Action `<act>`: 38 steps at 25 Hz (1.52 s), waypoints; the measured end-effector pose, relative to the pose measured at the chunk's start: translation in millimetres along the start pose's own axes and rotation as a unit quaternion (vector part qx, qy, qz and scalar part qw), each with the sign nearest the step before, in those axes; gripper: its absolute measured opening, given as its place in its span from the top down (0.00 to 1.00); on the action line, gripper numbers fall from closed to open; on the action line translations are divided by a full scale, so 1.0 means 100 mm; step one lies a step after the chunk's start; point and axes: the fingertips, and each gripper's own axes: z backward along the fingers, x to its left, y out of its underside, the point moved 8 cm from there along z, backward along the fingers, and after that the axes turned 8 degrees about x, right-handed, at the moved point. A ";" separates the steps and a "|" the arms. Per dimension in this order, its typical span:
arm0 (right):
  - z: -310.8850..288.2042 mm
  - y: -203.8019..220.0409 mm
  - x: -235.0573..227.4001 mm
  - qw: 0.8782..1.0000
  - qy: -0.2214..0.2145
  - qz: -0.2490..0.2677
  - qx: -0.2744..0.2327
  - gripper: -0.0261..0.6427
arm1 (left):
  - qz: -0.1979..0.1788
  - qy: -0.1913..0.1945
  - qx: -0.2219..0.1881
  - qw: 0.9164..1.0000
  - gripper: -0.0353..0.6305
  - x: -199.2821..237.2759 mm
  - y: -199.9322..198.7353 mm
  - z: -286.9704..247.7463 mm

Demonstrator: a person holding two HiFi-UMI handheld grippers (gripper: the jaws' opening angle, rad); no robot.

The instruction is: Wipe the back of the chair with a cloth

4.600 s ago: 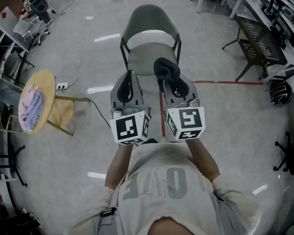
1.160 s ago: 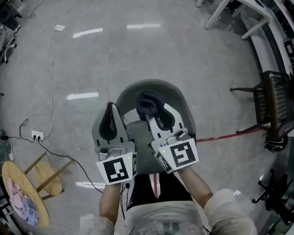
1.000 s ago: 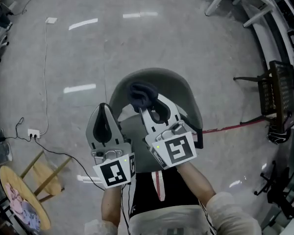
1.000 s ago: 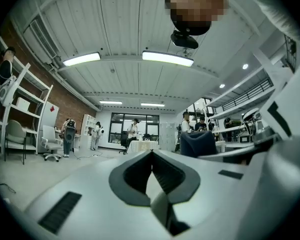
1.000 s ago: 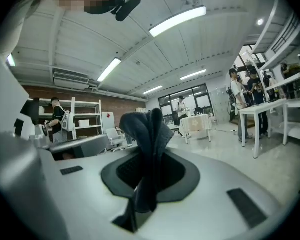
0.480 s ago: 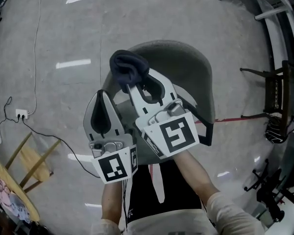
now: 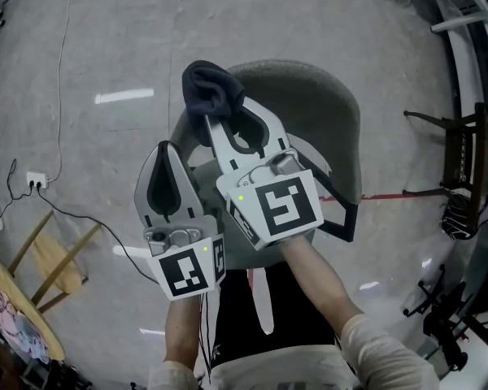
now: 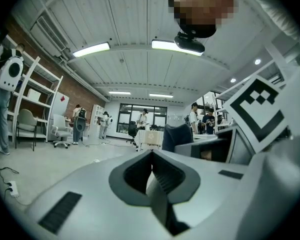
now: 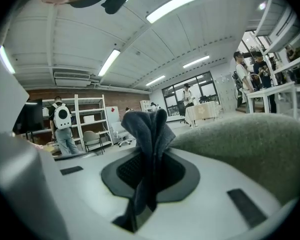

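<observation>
A grey chair (image 7: 313,104) stands right below me, its curved back at the far side. My right gripper (image 7: 218,122) is shut on a dark blue cloth (image 7: 213,89), which bunches above the jaws at the left end of the chair back. In the right gripper view the cloth (image 9: 149,134) sticks up from the closed jaws, with the chair back (image 9: 250,144) close at the right. My left gripper (image 7: 164,148) hovers beside the chair's left side, shut with nothing in it; the left gripper view shows its jaws (image 8: 152,181) pressed together.
A round wooden stool (image 7: 45,262) with a pale cloth on it stands at the lower left. A power strip (image 7: 34,185) and its cable lie on the floor there. A black mesh chair (image 7: 464,157) and desks stand at the right. People (image 9: 62,126) stand far off.
I have walked up to the chair. In the last second my right gripper has carried the cloth up and left to the left end of the chair back. The left gripper stayed shut.
</observation>
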 end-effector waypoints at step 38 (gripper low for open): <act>1.40 0.10 -1.23 0.962 0.272 -0.032 -0.005 0.87 | -0.011 0.097 0.026 0.995 0.92 -0.92 0.07 -0.10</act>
